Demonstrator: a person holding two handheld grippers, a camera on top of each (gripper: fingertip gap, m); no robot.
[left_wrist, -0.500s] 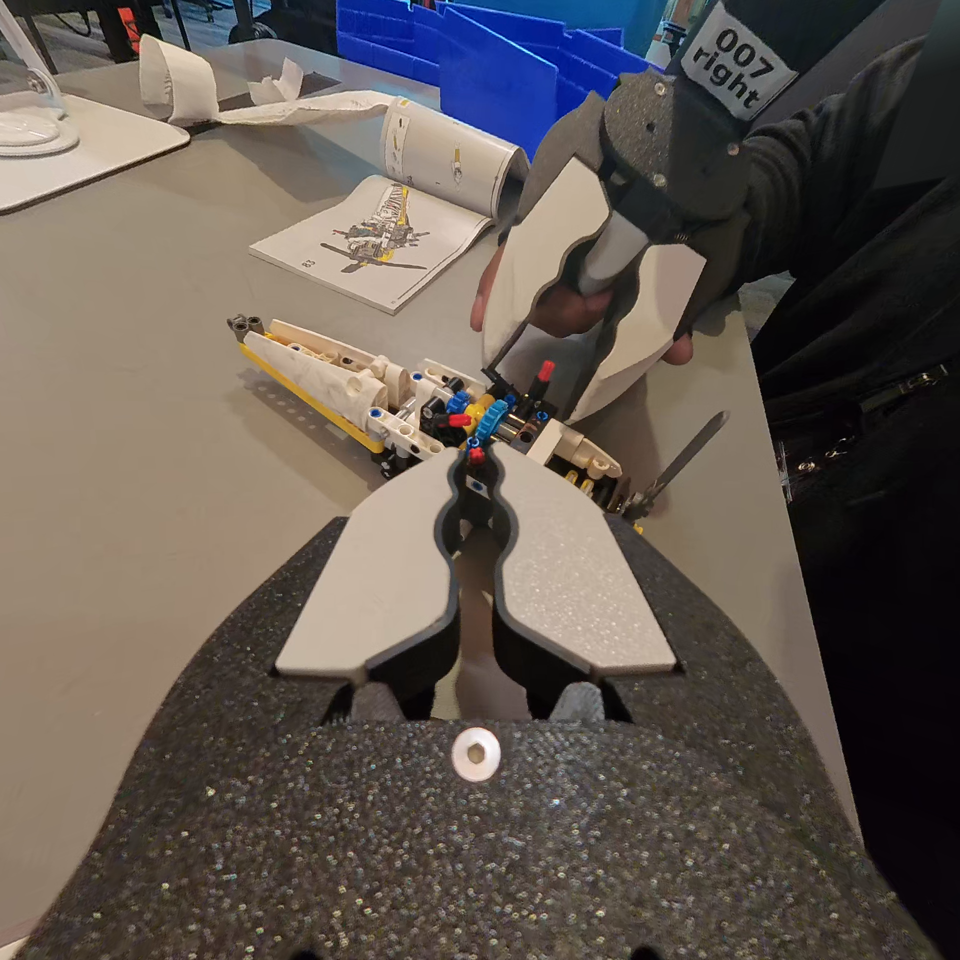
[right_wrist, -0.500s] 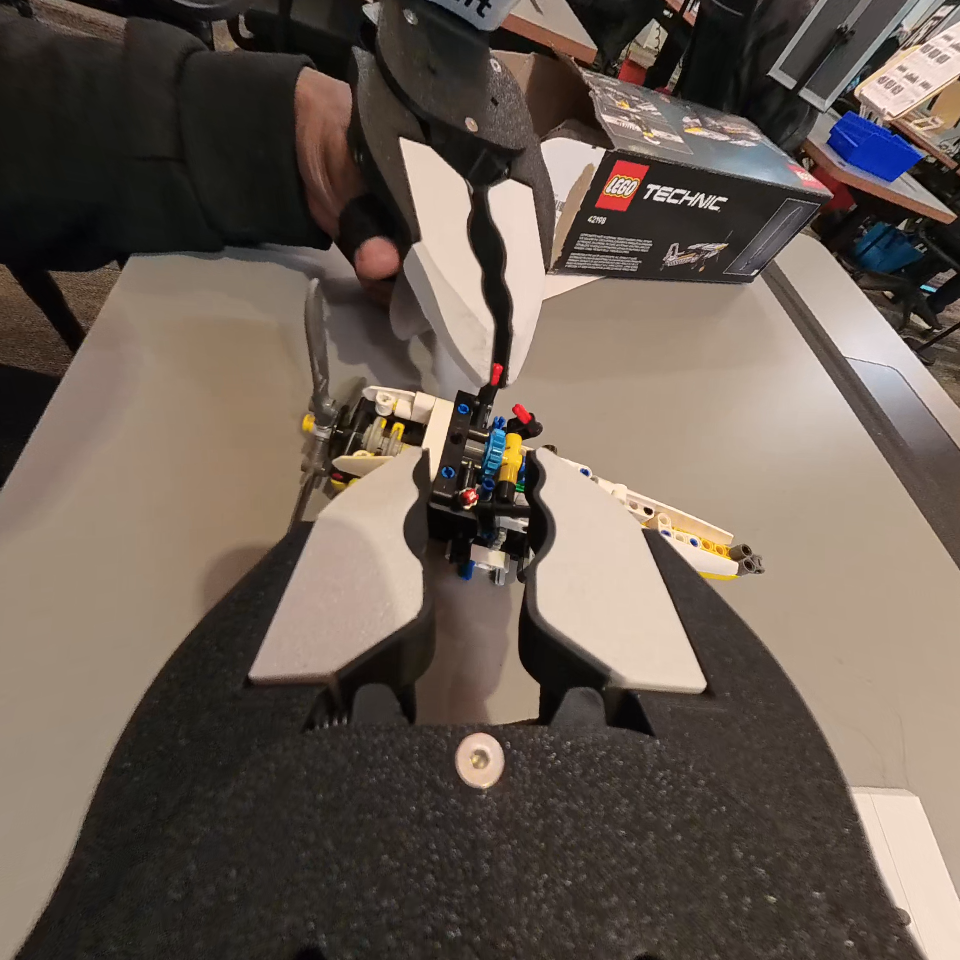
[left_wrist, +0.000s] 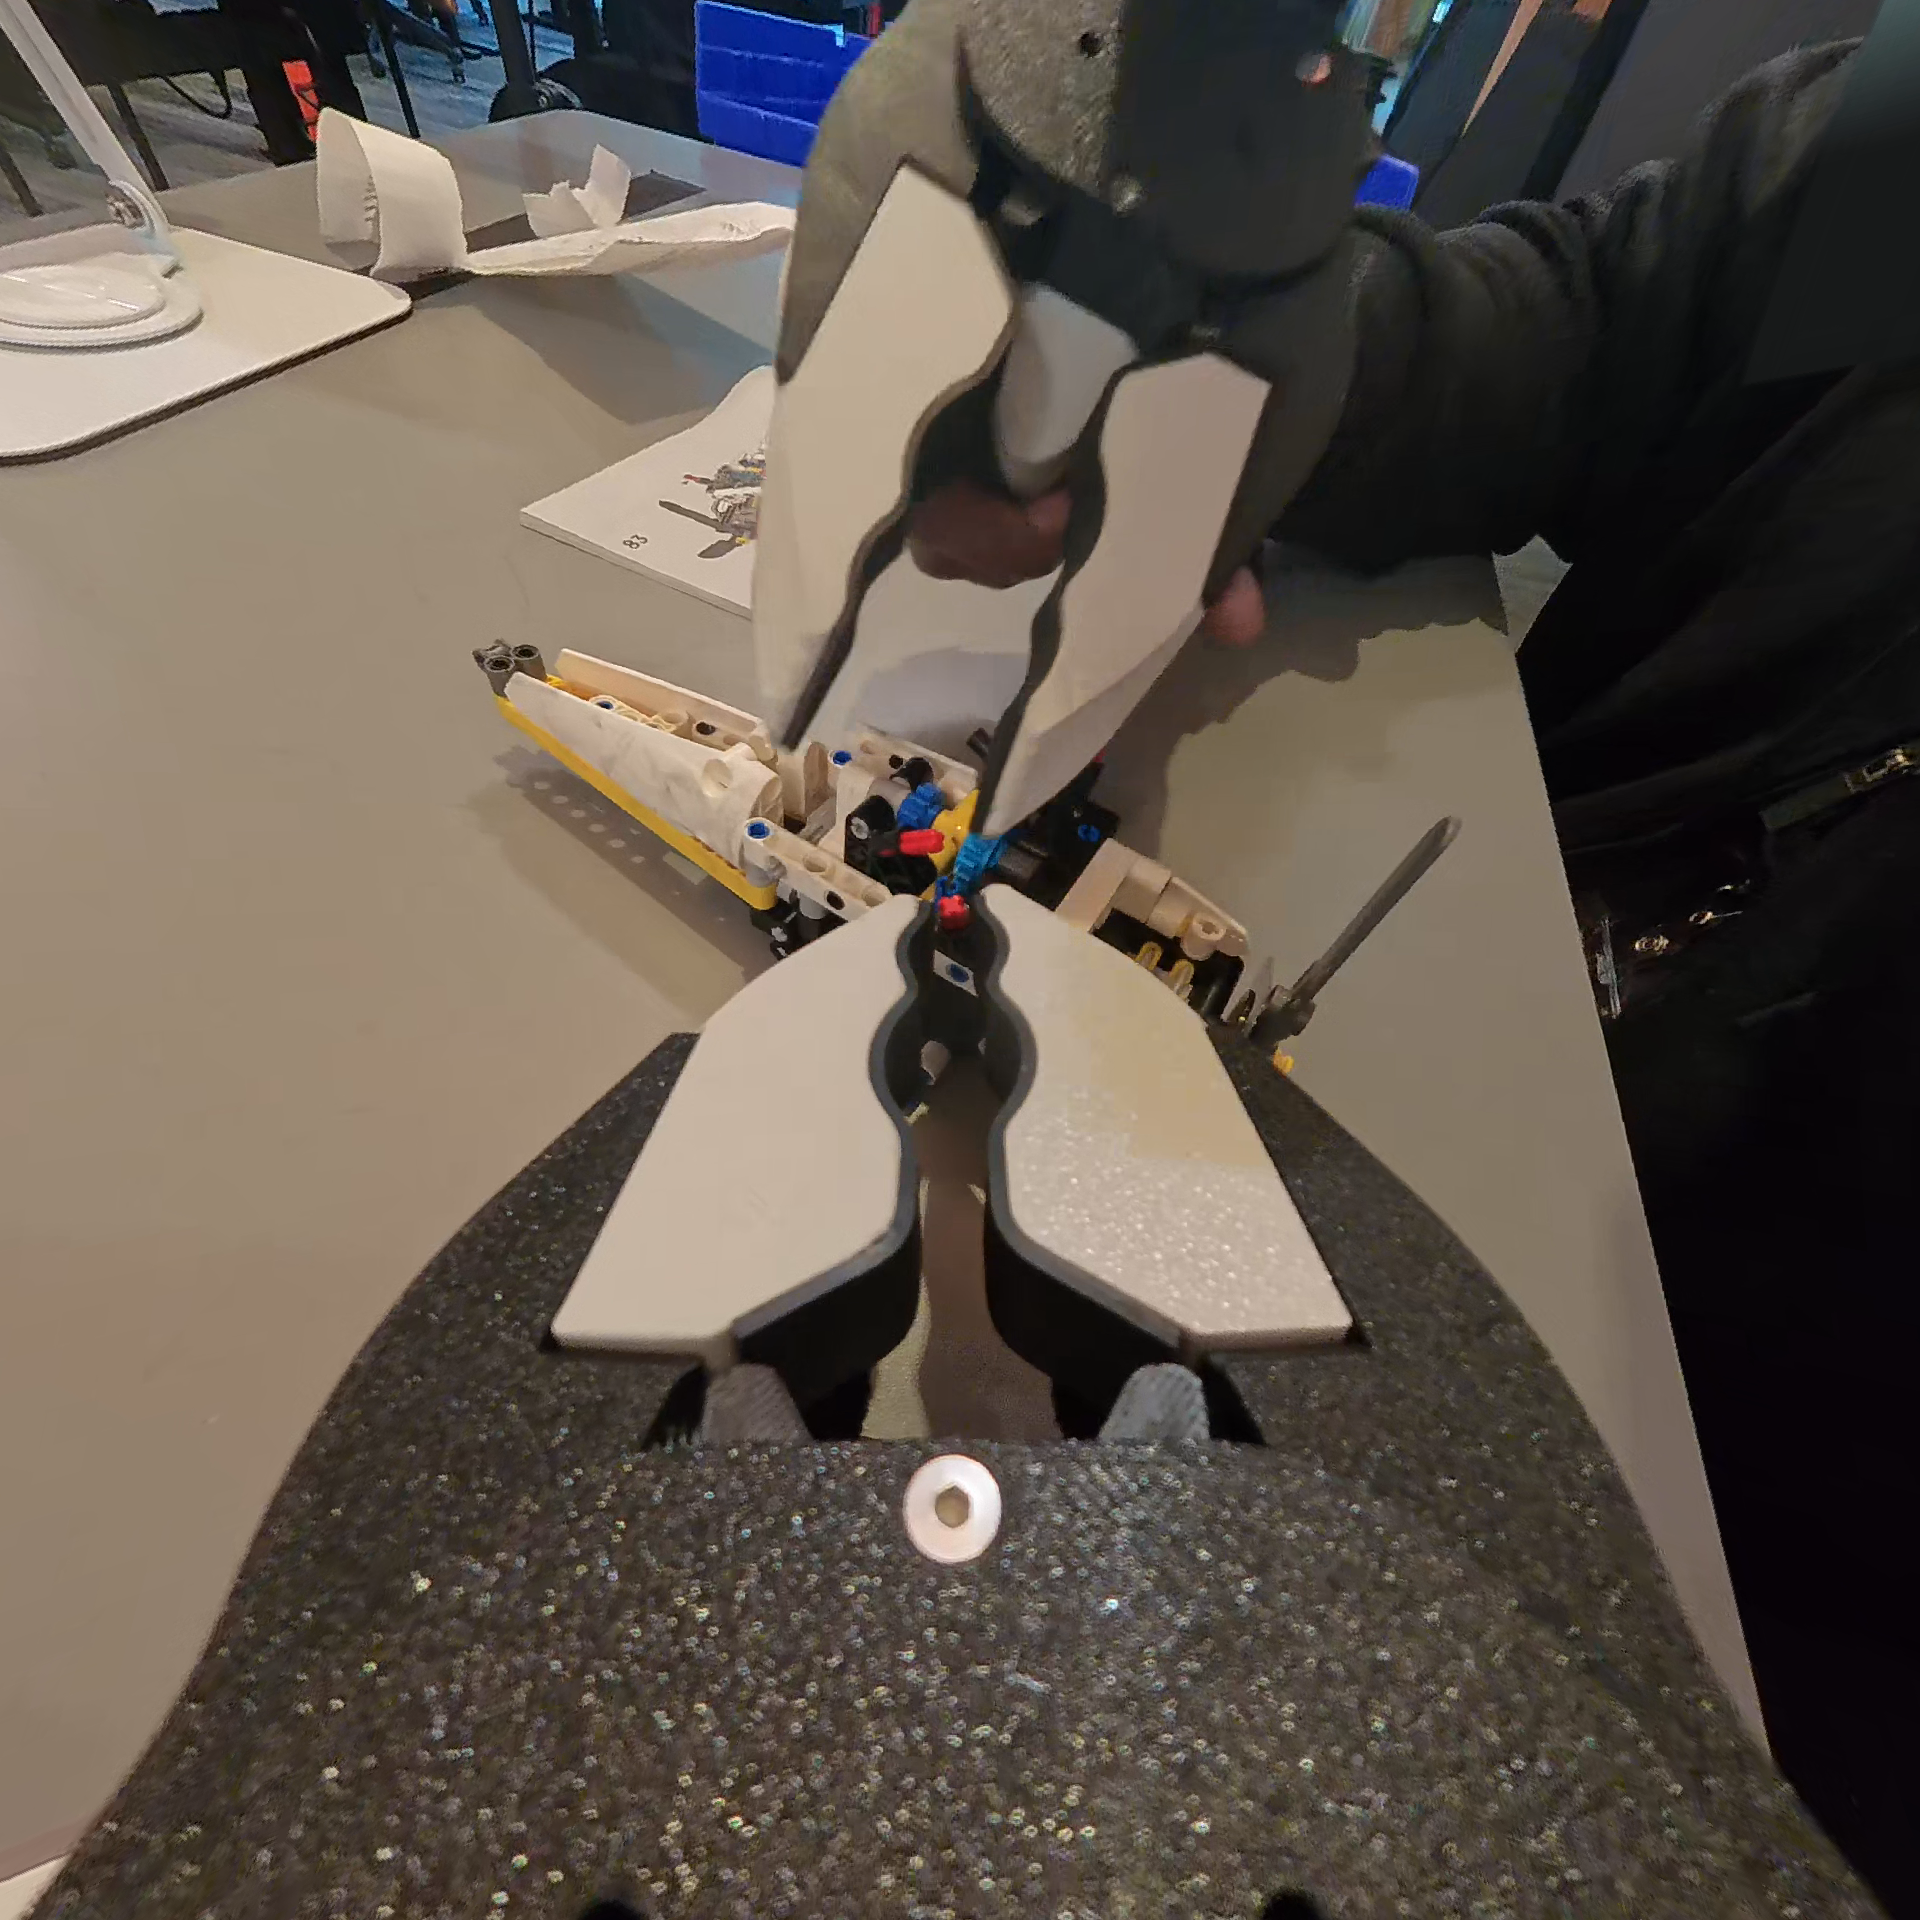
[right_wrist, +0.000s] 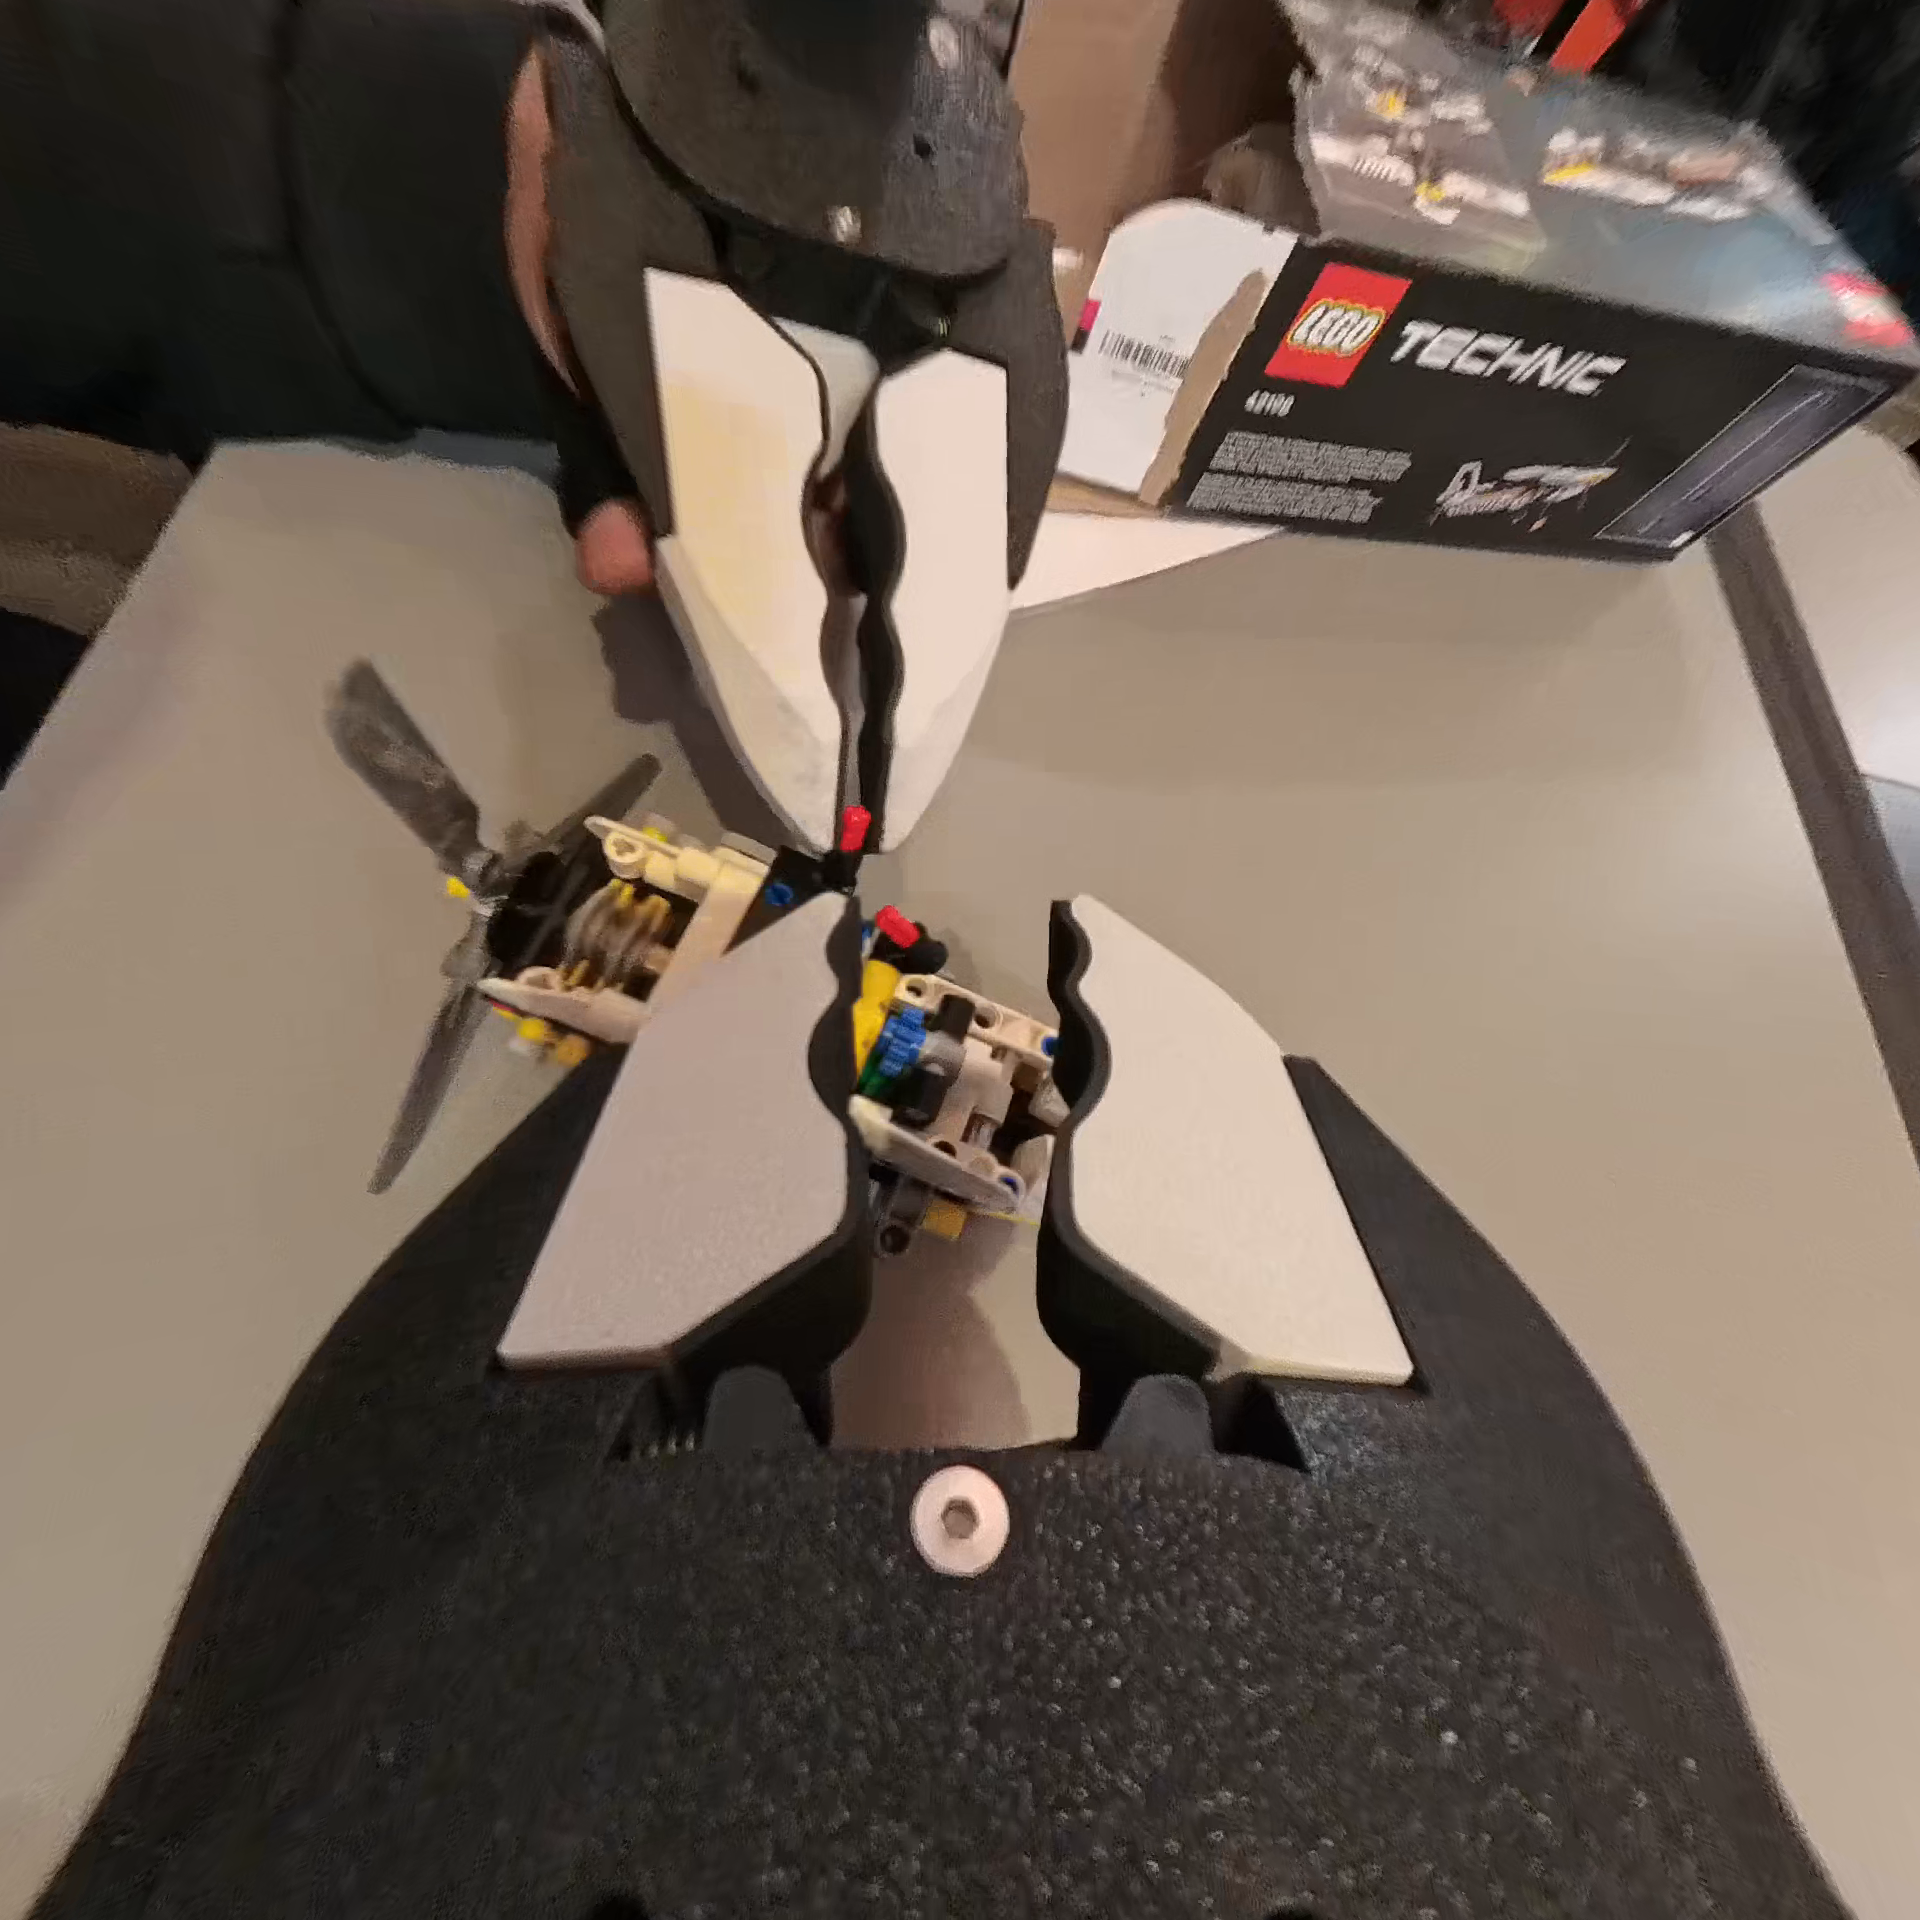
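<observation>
Left wrist view showed the left gripper (left_wrist: 951, 914) nearly closed, its fingertips pinching a black piece with a red pin (left_wrist: 951, 912) on the brick-built model plane (left_wrist: 665, 758) lying on the grey table (left_wrist: 312, 831). Opposite, the right gripper (right_wrist: 951, 914) stood wide open astride the model's midsection (right_wrist: 956, 1081); whether its pads pressed it I cannot tell. A printed set box (right_wrist: 1455, 416) lay beyond.

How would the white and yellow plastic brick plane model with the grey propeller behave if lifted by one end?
The white and yellow plastic brick plane model probably lifts stiff and light: hollow beams pinned together. Its thin grey propeller blades stick out and may spin or snag. The small red pins might pop off.
</observation>
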